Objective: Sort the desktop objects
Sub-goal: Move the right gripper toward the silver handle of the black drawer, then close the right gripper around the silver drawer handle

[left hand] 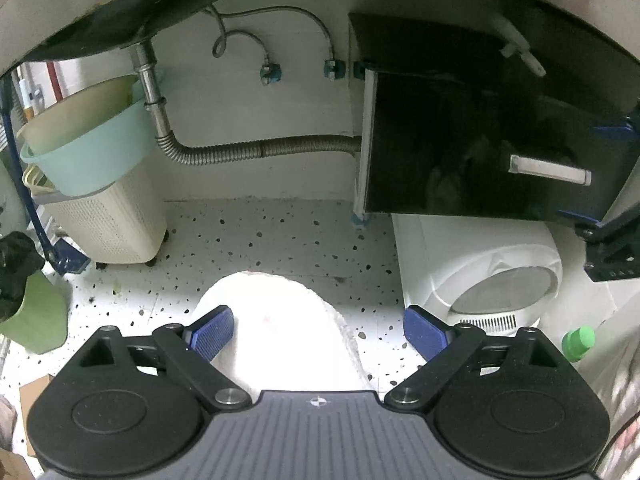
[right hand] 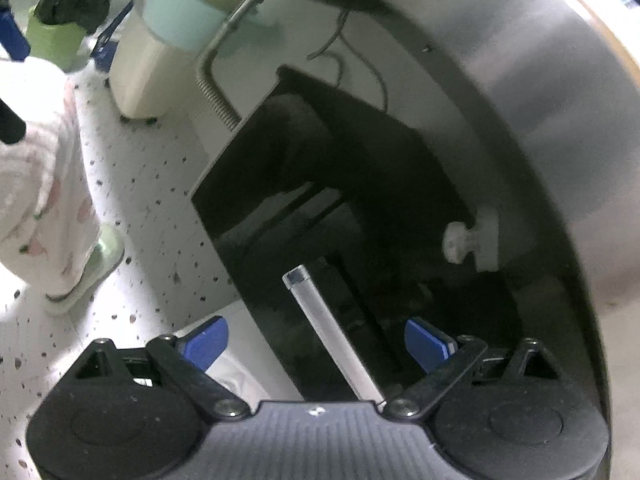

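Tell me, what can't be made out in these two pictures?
- Inside the black cabinet: left wrist view, its shut glossy door hides it.
- The desktop to be sorted: neither view shows its top; both look beneath a counter.
- Right claw view: motion blur smears the silver handle.
- Green-capped bottle: label cut off.

Glossy black cabinet door (left hand: 472,148), matt metal handle (right hand: 332,332), speckled floor (left hand: 280,240)

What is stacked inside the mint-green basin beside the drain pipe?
A beige basin nests inside the mint-green basin, which sits on a cream perforated basket. What the beige basin or the basket holds cannot be seen.
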Demonstrator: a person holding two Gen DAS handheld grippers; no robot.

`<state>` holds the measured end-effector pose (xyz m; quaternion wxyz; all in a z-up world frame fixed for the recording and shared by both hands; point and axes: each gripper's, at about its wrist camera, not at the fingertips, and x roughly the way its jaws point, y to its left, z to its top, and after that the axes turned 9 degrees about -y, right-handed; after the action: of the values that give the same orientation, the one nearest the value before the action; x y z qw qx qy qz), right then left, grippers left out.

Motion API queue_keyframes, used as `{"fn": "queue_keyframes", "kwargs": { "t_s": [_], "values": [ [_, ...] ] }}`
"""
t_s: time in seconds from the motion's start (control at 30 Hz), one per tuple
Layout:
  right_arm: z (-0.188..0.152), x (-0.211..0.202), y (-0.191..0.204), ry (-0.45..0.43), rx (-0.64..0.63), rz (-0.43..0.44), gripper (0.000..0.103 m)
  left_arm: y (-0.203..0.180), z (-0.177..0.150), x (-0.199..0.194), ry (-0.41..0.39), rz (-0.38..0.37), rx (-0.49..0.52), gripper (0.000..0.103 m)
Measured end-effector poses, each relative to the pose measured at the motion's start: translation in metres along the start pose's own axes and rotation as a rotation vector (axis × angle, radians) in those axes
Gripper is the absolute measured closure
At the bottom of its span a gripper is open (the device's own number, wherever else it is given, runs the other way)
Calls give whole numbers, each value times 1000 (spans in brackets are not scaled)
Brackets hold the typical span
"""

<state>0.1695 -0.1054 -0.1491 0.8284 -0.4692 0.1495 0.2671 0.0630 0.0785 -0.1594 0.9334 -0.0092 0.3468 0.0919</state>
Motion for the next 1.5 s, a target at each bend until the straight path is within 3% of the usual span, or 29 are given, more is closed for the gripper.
{"fn": "queue_keyframes", "kwargs": {
  "t_s": [0.63,1.5],
  "values": [
    [-16,54,10,99,-216,67,8,0,0,2,12,-2,-2,10],
    [-28,100,10,220,-255,137,7,-1,-1,3,22,-7,1,7]
  ]
}}
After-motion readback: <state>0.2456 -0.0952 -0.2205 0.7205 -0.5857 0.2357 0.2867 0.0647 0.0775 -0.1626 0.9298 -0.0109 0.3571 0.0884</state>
